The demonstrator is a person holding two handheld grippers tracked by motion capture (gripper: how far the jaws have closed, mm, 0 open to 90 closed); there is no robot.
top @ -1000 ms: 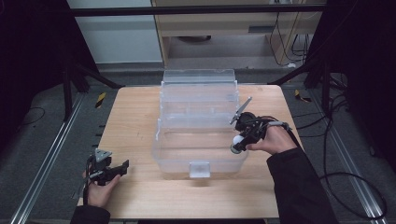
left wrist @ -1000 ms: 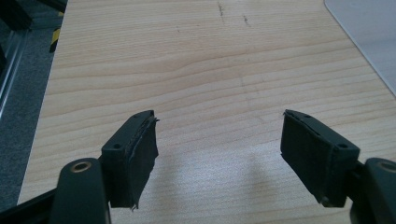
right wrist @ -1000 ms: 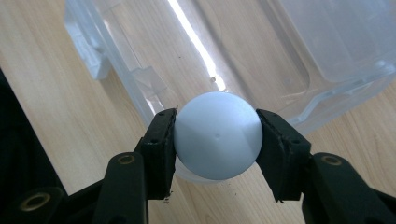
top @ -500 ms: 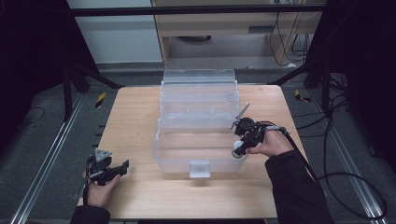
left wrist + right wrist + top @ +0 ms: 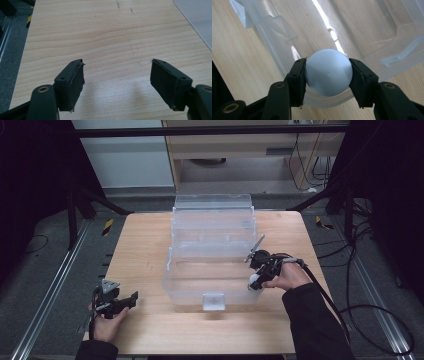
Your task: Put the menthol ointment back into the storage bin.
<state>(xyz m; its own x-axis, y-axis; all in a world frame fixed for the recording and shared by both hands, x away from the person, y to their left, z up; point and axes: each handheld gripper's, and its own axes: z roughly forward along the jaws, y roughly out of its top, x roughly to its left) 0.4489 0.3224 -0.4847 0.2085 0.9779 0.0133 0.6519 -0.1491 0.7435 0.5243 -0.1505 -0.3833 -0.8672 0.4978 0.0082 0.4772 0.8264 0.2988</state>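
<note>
Nearest us, at about seven o'clock on the wooden table (image 5: 145, 250), we see the left gripper (image 5: 131, 298) held low over bare wood, its jaws spread wide with nothing between them; at four o'clock the right gripper (image 5: 327, 75) is clamped on a pale blue ball (image 5: 328, 72), both pads pressed to its sides, poised over the near right corner rim of the clear plastic bin (image 5: 212, 265); the bin stretches from centre towards twelve o'clock.
</note>
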